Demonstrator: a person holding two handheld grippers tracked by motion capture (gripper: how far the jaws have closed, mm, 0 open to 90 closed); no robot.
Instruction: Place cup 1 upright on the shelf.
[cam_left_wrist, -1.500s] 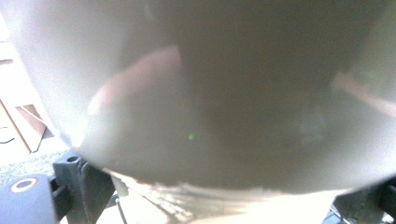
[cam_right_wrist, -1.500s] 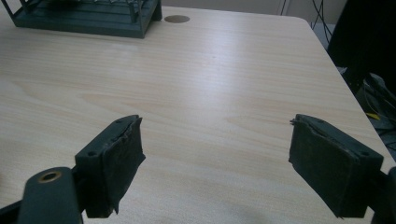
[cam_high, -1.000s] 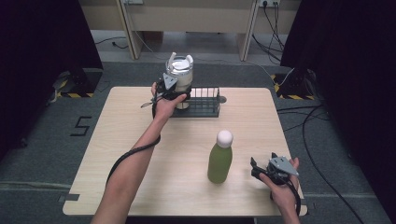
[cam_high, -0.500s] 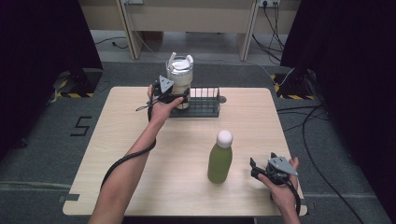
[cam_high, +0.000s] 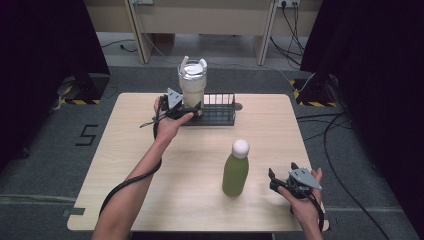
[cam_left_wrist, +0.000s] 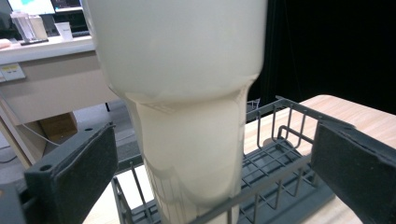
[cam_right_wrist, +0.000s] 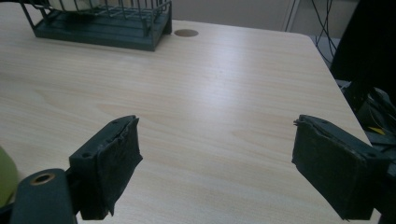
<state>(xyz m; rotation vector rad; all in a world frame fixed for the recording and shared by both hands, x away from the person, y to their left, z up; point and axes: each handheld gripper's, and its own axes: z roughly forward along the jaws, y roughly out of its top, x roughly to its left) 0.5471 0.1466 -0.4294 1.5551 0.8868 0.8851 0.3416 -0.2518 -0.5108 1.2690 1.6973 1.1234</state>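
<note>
A cream tumbler (cam_high: 192, 87) with a white lid stands upright in the left end of a dark wire rack (cam_high: 220, 107) at the table's back. My left gripper (cam_high: 187, 111) is open. In the left gripper view its pads (cam_left_wrist: 74, 172) flank the tumbler's (cam_left_wrist: 187, 93) narrow base with a gap on each side, above the rack (cam_left_wrist: 280, 158) floor. A green bottle (cam_high: 236, 172) with a white cap stands front right of centre. My right gripper (cam_high: 274, 180) is open and holds nothing, just right of the bottle. The right gripper (cam_right_wrist: 217, 163) view has the bottle's green edge (cam_right_wrist: 4, 177) at far left.
The wooden table (cam_high: 150, 200) has a round cable hole (cam_high: 238, 106) just right of the rack. In the right gripper view the rack (cam_right_wrist: 107, 23) lies far off across bare wood (cam_right_wrist: 210, 93). Cables and dark curtains surround the table on the floor.
My left hand and gripper have shifted slightly left at the tumbler's base. The tumbler, the bottle and the right gripper have stayed put.
</note>
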